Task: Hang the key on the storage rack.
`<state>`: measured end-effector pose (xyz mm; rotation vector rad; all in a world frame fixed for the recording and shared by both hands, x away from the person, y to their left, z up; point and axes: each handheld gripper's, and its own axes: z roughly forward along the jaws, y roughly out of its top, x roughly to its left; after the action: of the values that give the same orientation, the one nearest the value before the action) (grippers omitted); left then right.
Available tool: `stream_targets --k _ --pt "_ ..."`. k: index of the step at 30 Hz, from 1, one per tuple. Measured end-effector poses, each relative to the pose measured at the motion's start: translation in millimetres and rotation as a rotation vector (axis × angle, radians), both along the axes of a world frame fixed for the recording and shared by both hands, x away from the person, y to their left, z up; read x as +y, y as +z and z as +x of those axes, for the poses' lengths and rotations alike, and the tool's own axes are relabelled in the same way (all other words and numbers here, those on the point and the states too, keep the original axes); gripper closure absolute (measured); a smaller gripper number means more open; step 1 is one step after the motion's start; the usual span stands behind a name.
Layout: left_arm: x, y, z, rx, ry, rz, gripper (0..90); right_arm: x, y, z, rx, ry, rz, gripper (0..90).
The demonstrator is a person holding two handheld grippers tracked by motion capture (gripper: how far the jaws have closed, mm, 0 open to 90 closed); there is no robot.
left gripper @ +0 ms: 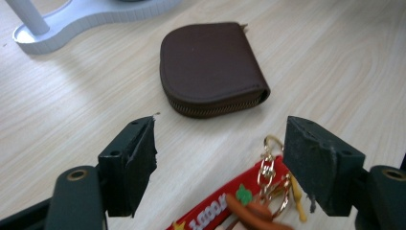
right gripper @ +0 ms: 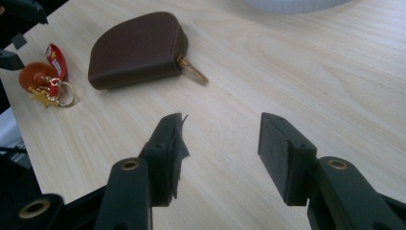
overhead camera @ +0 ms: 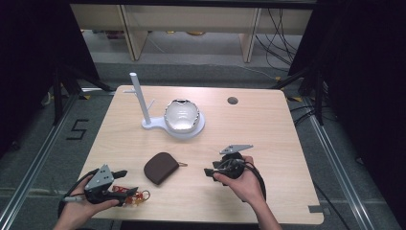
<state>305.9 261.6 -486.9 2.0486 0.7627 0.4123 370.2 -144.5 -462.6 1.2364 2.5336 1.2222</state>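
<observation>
The left gripper (left gripper: 220, 158) is sitting with its jaws wide open around the red keychain (left gripper: 239, 203), pads not pressing on it. The brown zip pouch (left gripper: 208, 67) is lying just ahead on the table. The right gripper (right gripper: 220, 148) is hovering about half open, holding nothing, pouch off to its far left. The keychain's lower end is getting cut off and blurry in the left gripper view. Everything's resting on a light wooden table (overhead camera: 268, 134), with dark curtains and grey floor around it.
</observation>
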Motion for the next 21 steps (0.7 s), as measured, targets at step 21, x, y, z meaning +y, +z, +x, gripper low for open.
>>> stream_targets --k 21 --pt "-47.1 20.7 20.0 -0.075 -0.058 0.178 27.9 12.1 3.5 3.0 0.012 0.027 -0.013 49.9"
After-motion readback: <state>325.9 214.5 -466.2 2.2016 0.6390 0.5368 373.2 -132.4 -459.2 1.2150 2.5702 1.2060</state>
